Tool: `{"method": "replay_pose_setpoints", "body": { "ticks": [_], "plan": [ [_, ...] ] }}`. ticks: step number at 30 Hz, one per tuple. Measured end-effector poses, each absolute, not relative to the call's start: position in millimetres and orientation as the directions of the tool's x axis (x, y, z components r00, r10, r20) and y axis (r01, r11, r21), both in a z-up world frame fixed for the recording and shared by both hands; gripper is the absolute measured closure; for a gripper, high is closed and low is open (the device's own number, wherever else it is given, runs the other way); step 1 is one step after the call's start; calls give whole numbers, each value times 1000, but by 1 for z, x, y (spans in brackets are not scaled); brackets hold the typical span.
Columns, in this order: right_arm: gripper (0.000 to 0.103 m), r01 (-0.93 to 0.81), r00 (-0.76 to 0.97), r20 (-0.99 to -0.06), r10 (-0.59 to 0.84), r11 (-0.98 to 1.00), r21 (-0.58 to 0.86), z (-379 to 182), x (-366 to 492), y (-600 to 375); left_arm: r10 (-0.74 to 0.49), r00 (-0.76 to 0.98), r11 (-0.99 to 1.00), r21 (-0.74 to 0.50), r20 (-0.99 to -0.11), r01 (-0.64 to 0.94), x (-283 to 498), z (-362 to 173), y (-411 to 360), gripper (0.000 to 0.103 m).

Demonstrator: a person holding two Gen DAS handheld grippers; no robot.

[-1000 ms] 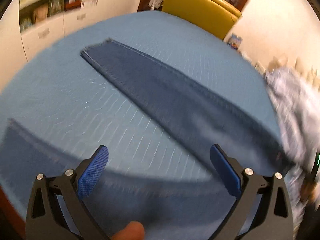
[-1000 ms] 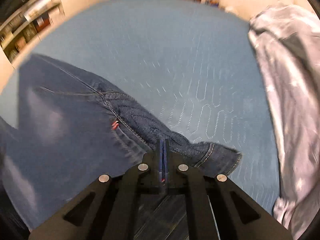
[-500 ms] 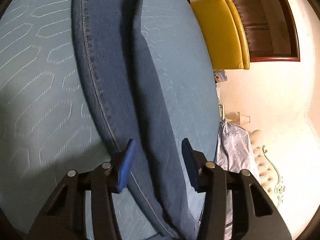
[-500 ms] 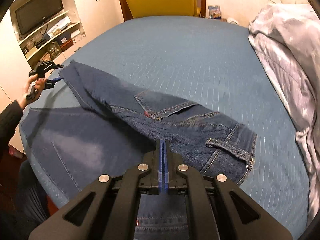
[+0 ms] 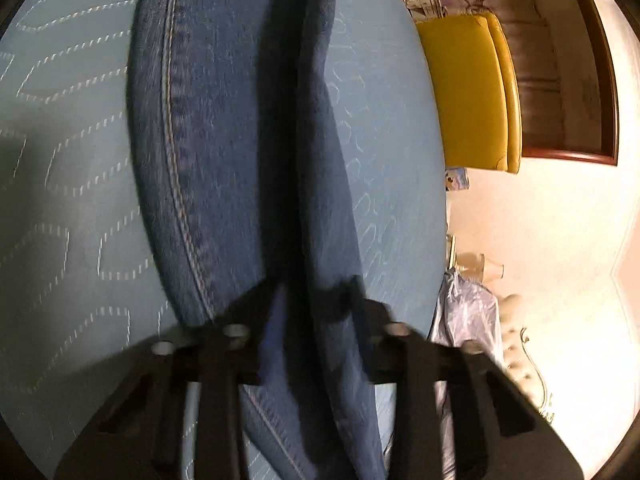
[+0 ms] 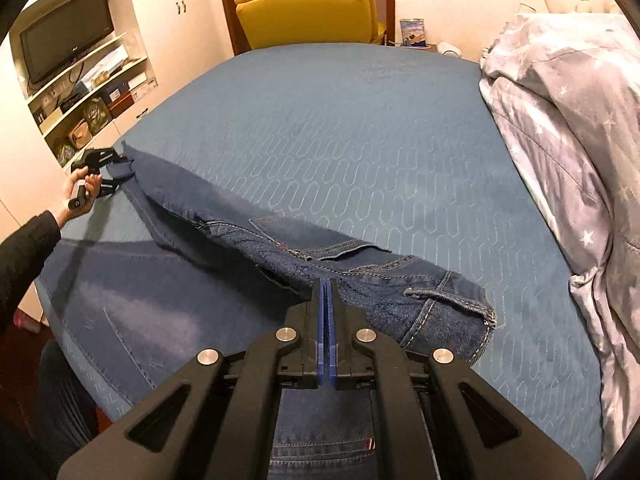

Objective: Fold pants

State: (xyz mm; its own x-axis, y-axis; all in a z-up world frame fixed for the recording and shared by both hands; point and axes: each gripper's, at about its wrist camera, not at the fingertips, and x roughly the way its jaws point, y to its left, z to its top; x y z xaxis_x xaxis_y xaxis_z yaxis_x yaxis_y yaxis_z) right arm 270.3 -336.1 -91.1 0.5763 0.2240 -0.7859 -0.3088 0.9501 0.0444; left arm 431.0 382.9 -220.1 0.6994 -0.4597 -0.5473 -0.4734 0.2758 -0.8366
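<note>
Dark blue denim pants (image 6: 280,248) lie across the blue quilted bedspread (image 6: 360,128), stretched from left of frame to lower centre. Orange-tan topstitching on the seams; waistband bunched, belt loop showing. Left gripper (image 6: 114,170), at far left, has just been closing and now pinches the leg end. Right gripper (image 6: 328,320), lower centre, black frame, blue pads, is clamped on the waist. Star-print grey duvet (image 6: 568,128) at right.
</note>
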Motion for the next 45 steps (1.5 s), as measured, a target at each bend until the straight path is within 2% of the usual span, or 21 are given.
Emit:
{"method": "replay_pose_setpoints", "body": {
  "ticks": [2,4,6,9,11,14,18,21,25,28,30,33,37,41,42,44,45],
  "plan": [
    [99,-310,573,-790,217,950,36,-90,274,-338,-447,713,286,-841,-541,-459,431,-207,390,100],
    [99,-319,567,-796,210,947,23,-89,275,-338,-437,737,292,-856,-516,-426,417,-181,390,100],
    [100,-326,569,-797,203,945,8,-88,273,-341,-411,733,360,-835,-542,-416,390,-146,386,100],
    [100,-349,561,-801,207,937,-2,-83,264,-353,-366,732,429,-802,-575,-415,312,-99,377,100],
    [100,-365,541,-813,214,931,2,-86,251,-364,-334,734,446,-785,-592,-430,237,-87,367,100],
    [99,-381,502,-835,225,924,20,-101,224,-378,-287,723,454,-754,-628,-475,146,-102,348,100],
    [99,-303,395,-884,252,944,133,-164,189,-403,-314,664,428,-725,-679,-540,95,-164,338,100],
    [97,-146,372,-905,208,975,164,-205,171,-424,-316,659,430,-722,-682,-542,91,-193,343,100],
    [89,47,437,-864,249,953,299,-206,135,-456,-328,687,420,-751,-649,-509,85,-200,347,98],
    [88,170,472,-829,300,892,419,-204,111,-466,-344,693,409,-765,-634,-497,88,-200,345,93],
    [88,221,485,-800,352,837,501,-209,108,-464,-350,700,390,-776,-623,-495,94,-199,341,82],
    [87,321,466,-774,429,734,599,-235,117,-452,-369,704,358,-792,-607,-495,97,-207,342,82],
    [85,386,507,-753,419,671,634,-245,139,-444,-377,708,355,-799,-597,-485,94,-208,347,84],
    [72,443,498,-791,356,679,585,-250,148,-435,-375,712,368,-800,-594,-473,88,-208,351,89],
    [55,438,519,-773,365,663,607,-249,148,-435,-376,711,367,-800,-594,-474,90,-208,351,91],
    [28,432,580,-725,371,614,660,-245,146,-435,-377,711,366,-801,-593,-474,88,-209,353,94],
    [25,438,592,-720,361,606,664,-242,146,-435,-376,712,365,-801,-593,-474,88,-209,354,94]
  ]
}}
